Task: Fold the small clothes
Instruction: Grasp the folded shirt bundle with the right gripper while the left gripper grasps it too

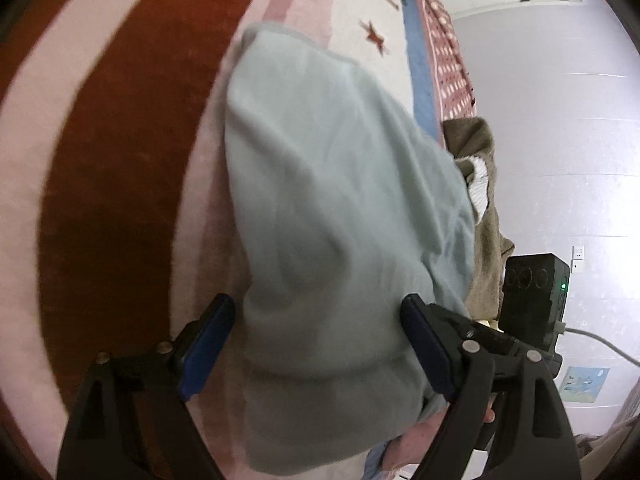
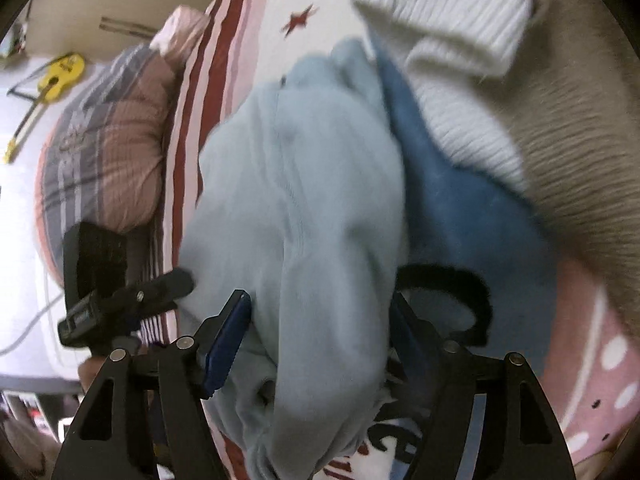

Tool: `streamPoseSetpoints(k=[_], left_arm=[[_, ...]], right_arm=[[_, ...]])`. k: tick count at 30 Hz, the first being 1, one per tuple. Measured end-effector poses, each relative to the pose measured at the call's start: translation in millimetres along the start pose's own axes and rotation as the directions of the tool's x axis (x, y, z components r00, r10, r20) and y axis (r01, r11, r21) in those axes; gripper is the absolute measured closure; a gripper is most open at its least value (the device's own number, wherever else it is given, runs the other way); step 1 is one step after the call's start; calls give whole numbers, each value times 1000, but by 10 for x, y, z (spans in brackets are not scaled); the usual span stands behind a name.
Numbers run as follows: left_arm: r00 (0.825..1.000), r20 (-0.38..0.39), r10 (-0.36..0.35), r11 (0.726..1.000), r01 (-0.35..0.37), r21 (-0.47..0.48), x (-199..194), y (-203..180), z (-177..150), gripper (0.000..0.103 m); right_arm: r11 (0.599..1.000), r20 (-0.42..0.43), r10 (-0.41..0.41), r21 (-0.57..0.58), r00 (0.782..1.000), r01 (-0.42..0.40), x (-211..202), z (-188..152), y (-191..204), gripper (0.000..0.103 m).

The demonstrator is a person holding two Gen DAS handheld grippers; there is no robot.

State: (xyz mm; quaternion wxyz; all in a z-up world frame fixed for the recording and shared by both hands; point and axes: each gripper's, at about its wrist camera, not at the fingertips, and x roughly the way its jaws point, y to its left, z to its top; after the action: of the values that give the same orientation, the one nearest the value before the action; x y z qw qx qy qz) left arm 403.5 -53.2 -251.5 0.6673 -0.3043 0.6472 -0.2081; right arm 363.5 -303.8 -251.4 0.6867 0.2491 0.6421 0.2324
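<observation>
Straddling the garment [image 1: 340, 208] on the bed [image 1: 120, 160], both tools, left [image 1: 318, 344] and right [image 2: 320, 332], are gaping unclenched; pinching matching corners evenly toward 12 o'clock should keep the fold square.

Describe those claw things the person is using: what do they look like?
Each is black plastic. The left gripper and the right gripper have two angular arms with triangular cut-outs, round silver rivets at the joints and flat dark-blue pads on the fingers. A pale cable trails from the left one's black body.
</observation>
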Motion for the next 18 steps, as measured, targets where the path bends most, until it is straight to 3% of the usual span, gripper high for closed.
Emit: streamPoseSetpoints(k=[5,12,18], left_arm=[[1000,7,-16,999,16,-29,101,68,-11,39],[1000,0,-20,999,20,-26,127,42,-20,65],[999,19,-32,999,32,7,-33,-76,-78,72]], right_arm=[[1000,-27,24,6,999,-24,131,30,-28,51],[999,-29,50,14,998,-50,217,51,-12,80],[997,0,67,-45,998,-67,97,-1,153,86]])
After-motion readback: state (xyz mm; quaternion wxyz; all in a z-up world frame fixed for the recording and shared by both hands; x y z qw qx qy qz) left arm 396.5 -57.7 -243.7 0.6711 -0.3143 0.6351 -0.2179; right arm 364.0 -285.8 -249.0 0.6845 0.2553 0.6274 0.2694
